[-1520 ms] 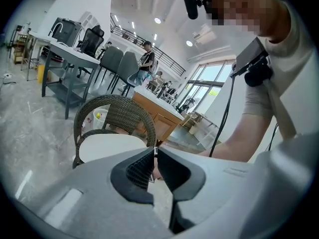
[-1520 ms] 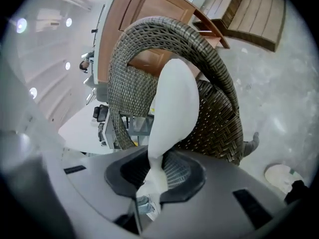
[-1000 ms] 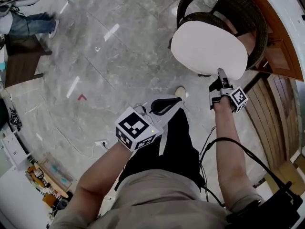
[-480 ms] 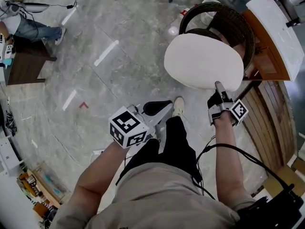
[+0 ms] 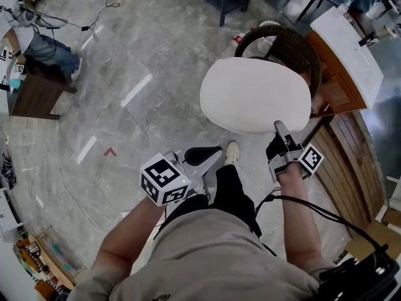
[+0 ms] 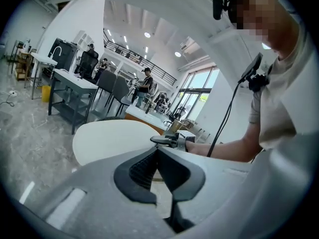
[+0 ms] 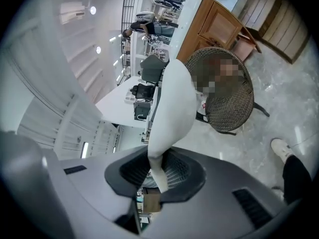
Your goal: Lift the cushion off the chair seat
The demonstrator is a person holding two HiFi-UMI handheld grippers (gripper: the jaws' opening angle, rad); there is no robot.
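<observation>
While the cushion (image 5: 254,96) hangs above the wicker chair (image 5: 299,47), pinched at its near edge by the right gripper (image 5: 279,130), the hold looks narrow. It is best carried level, without swinging. The left gripper (image 5: 207,155) is closed and empty. The chair seat is hidden beneath the cushion in the head view, and the cushion's underside is unseen.

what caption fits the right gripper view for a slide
Right tongs pinch the edge of the white cushion, held off the wicker chair behind.
</observation>
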